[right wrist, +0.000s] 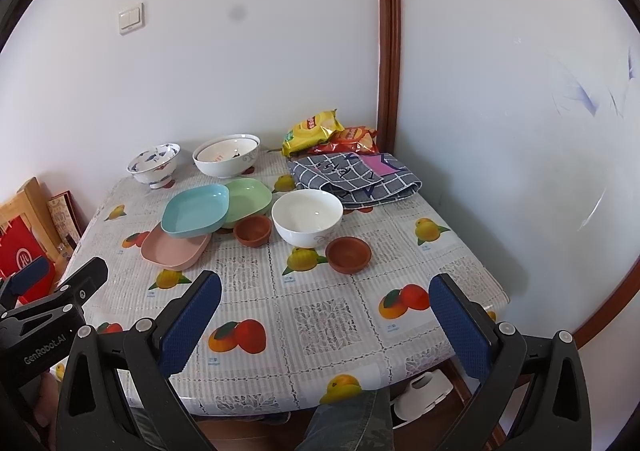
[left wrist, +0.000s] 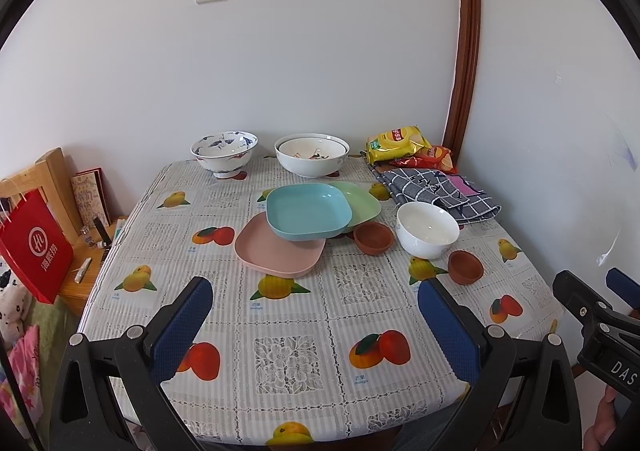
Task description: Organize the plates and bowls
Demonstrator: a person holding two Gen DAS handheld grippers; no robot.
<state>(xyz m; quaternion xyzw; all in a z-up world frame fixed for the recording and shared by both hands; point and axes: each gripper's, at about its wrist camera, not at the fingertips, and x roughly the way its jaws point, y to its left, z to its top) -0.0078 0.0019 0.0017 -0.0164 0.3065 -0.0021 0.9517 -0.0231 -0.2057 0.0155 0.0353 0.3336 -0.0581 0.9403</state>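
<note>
A blue square plate (left wrist: 308, 215) (right wrist: 196, 211) lies tilted across a pink plate (left wrist: 276, 251) (right wrist: 172, 249) and a green plate (left wrist: 362, 199) (right wrist: 248, 197) mid-table. To their right sit a plain white bowl (left wrist: 427, 229) (right wrist: 307, 217) and two small brown bowls (left wrist: 373, 237) (left wrist: 465, 266) (right wrist: 252, 230) (right wrist: 348, 254). At the back stand a blue-patterned bowl (left wrist: 224, 153) (right wrist: 154, 163) and two nested white bowls (left wrist: 311, 159) (right wrist: 226, 159). My left gripper (left wrist: 314, 303) and right gripper (right wrist: 326, 301) hover open over the near table edge, both empty.
Snack bags (left wrist: 404, 149) (right wrist: 316, 131) and a checked cloth (left wrist: 440, 191) (right wrist: 352, 177) fill the back right corner by the wall. A red paper bag (left wrist: 34, 247) hangs off a wooden chair (left wrist: 48, 179) left of the table (left wrist: 320, 331). A person's trouser leg (right wrist: 348, 423) shows below the table edge.
</note>
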